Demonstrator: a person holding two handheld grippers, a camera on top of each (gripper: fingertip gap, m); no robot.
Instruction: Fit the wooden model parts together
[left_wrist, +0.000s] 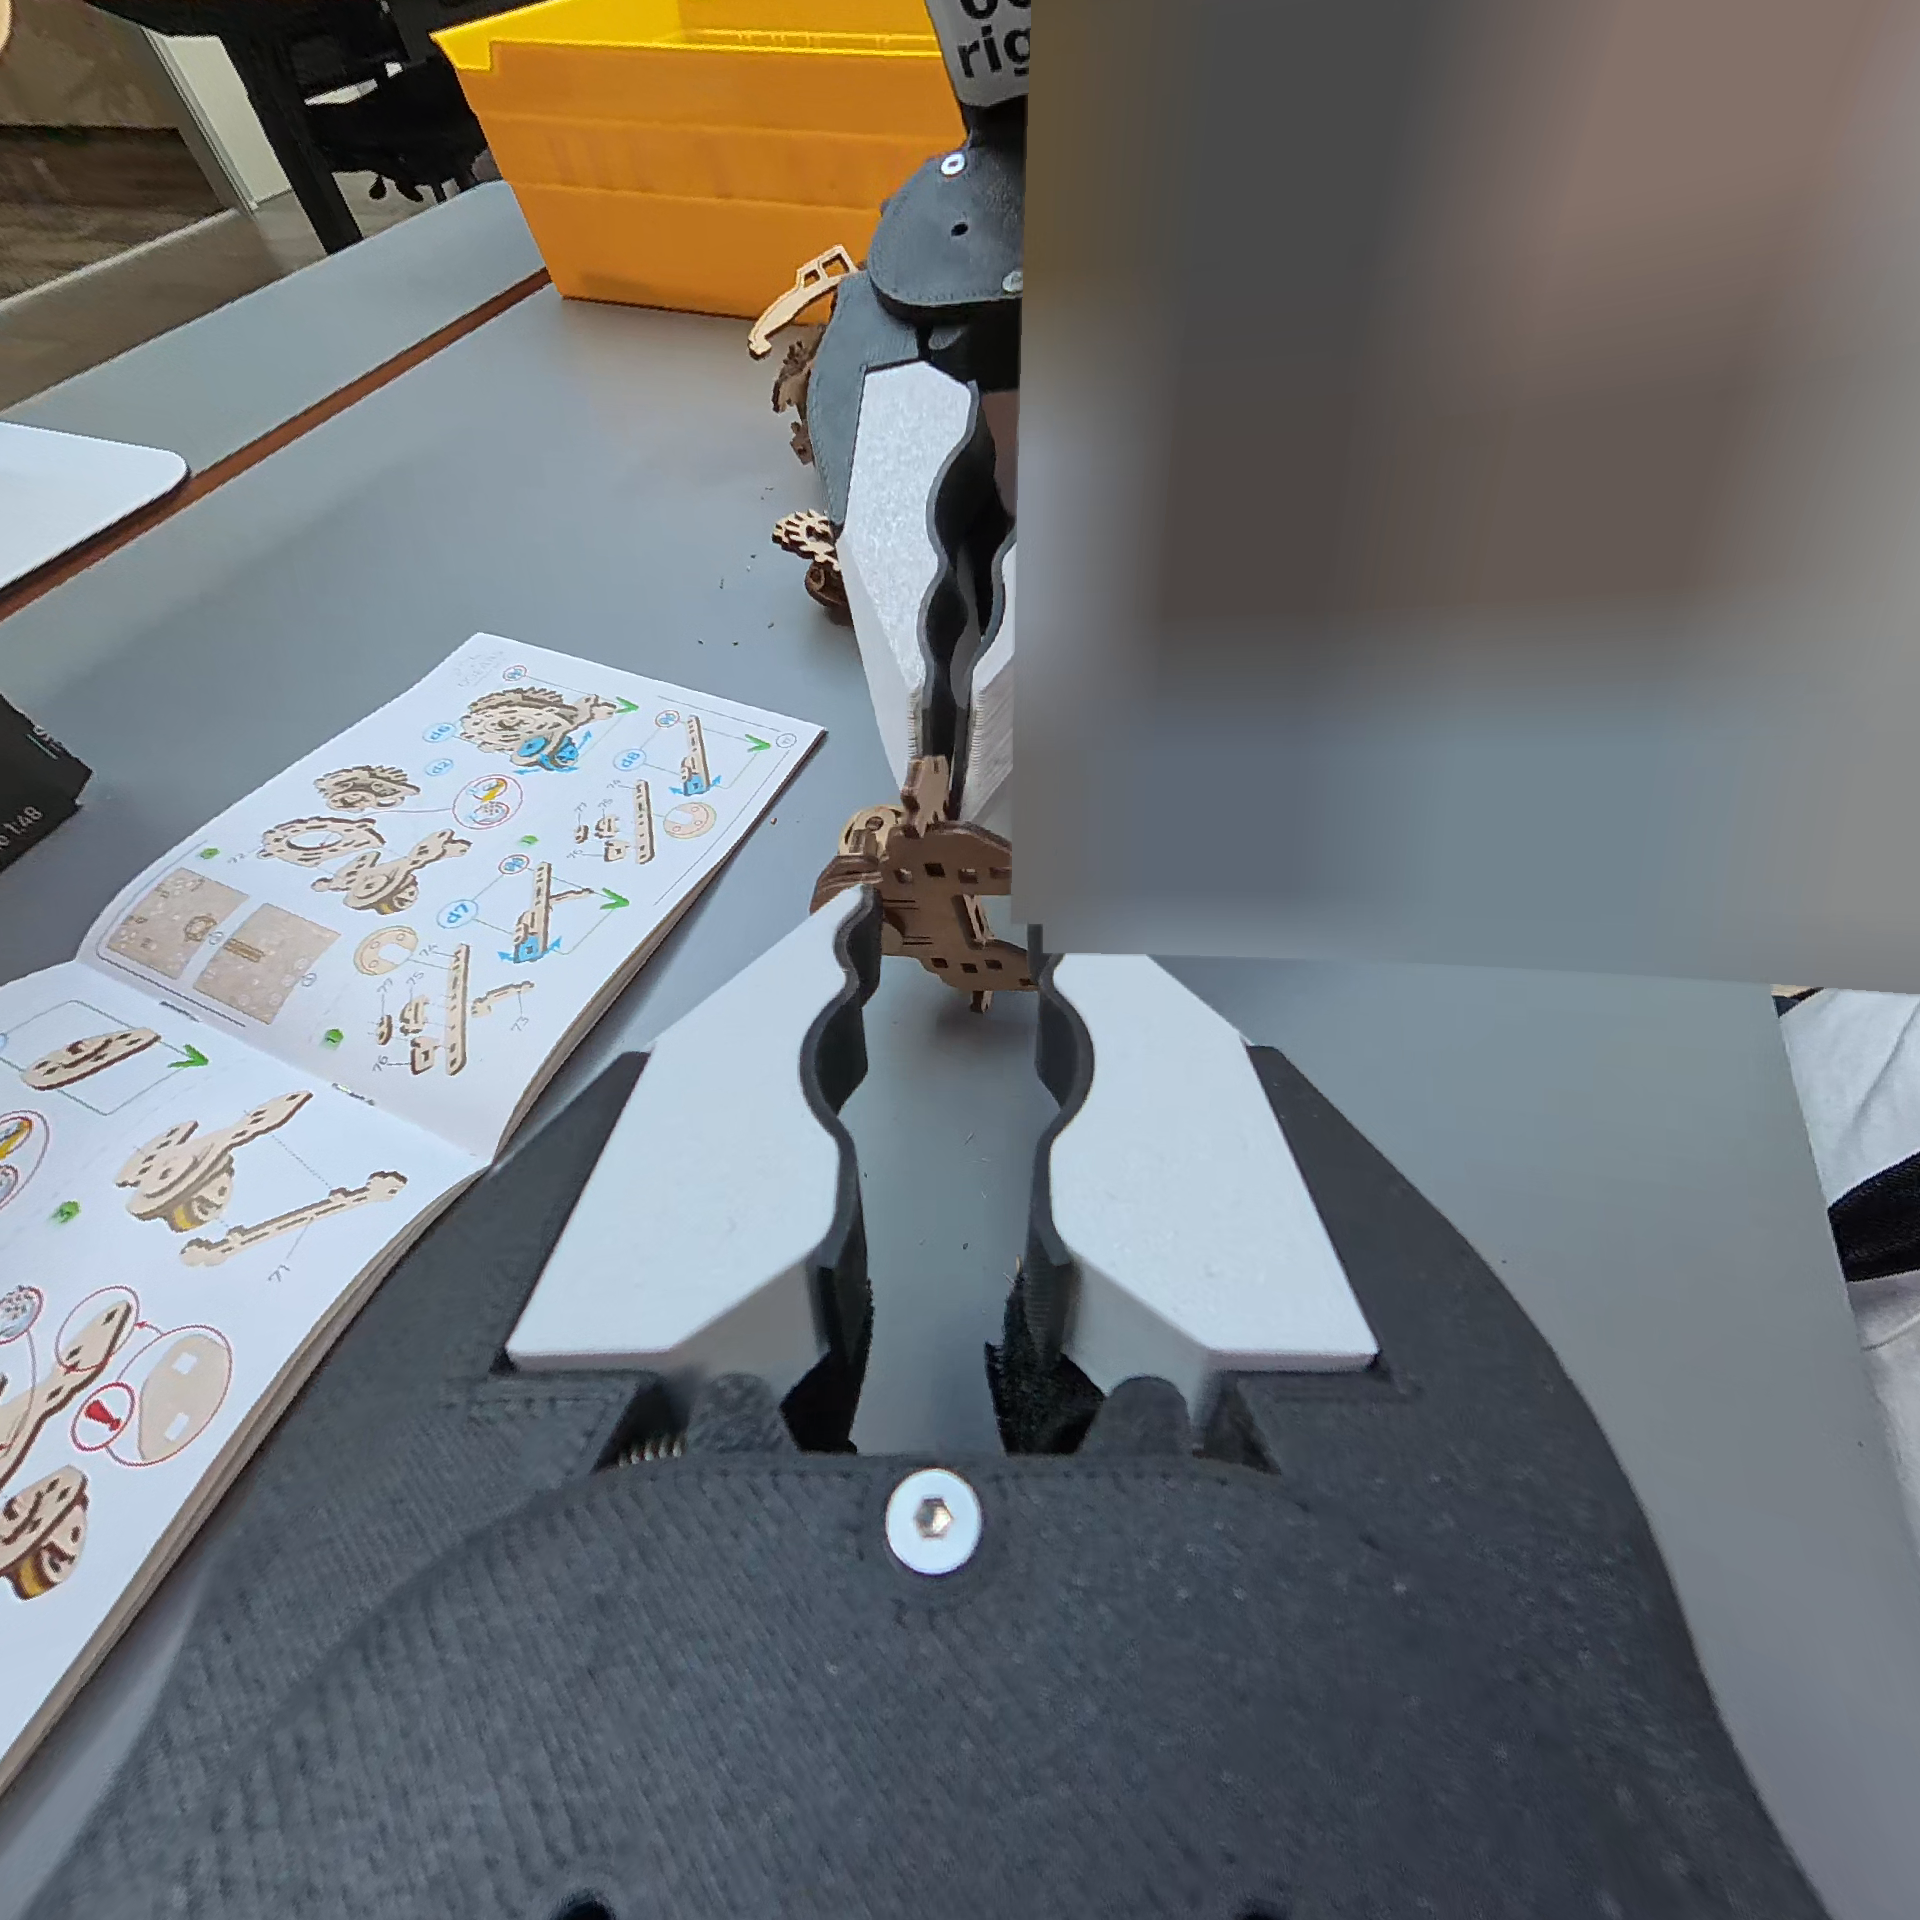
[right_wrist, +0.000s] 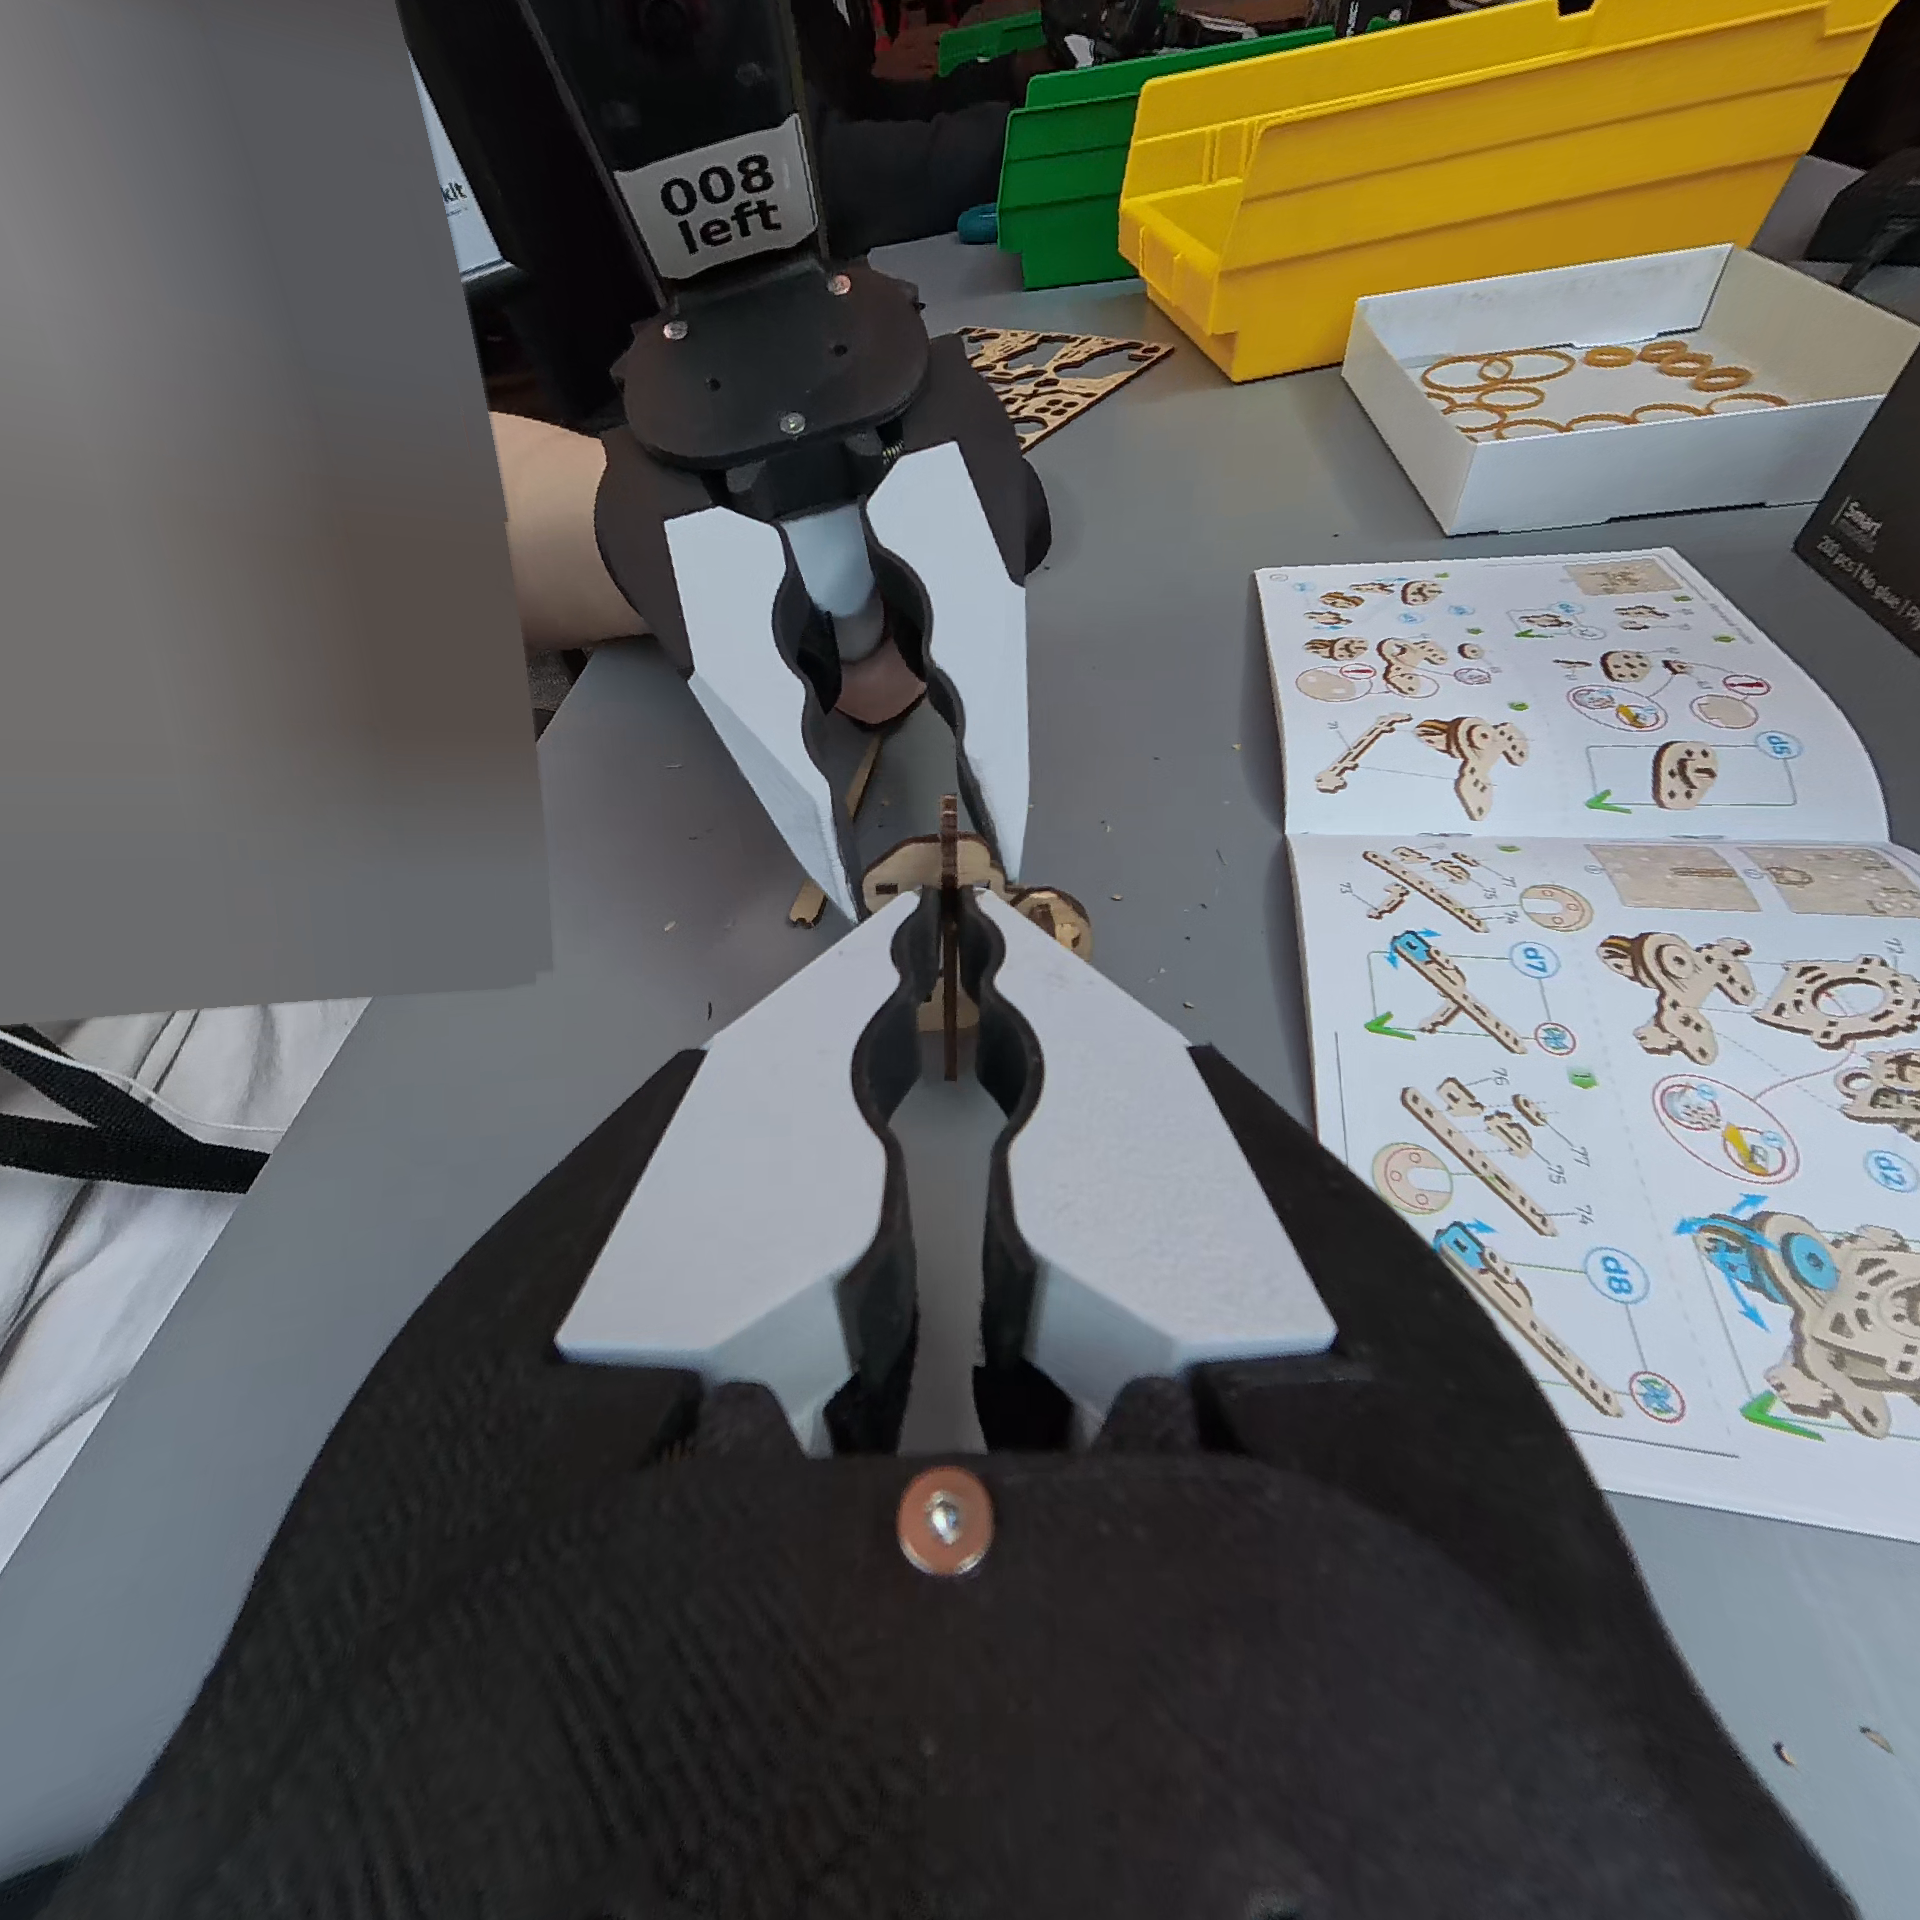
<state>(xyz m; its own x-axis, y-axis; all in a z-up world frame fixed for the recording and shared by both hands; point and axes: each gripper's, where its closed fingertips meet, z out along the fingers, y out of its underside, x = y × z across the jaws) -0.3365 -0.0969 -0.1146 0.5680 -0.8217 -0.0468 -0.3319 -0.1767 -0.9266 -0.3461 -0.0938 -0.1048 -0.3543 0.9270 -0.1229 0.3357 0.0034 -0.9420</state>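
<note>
My right gripper (right_wrist: 948, 909) is shut on a thin flat wooden plate (right_wrist: 948, 997) with square holes and holds it upright, edge-on in the right wrist view. In the left wrist view the right gripper (left_wrist: 945, 743) comes down from above, with the plate (left_wrist: 940, 914) hanging from its tips just above the grey table (left_wrist: 520, 520). My left gripper (left_wrist: 951, 935) faces it, its tips closed around a round wooden assembly (right_wrist: 904, 873) that meets the plate. The left gripper also shows in the right wrist view (right_wrist: 930, 888). A blurred patch hides the right side of the left wrist view.
An open instruction booklet (right_wrist: 1558, 987) lies beside the work spot and also shows in the left wrist view (left_wrist: 416, 935). Behind stand a yellow bin (right_wrist: 1455, 187), a green bin (right_wrist: 1060, 177), a white box of wooden rings (right_wrist: 1558, 457) and a punched wooden sheet (right_wrist: 1049, 374). Loose wooden parts (left_wrist: 805, 301) lie by the bin. Less than 4 cm separates the two grippers' tips.
</note>
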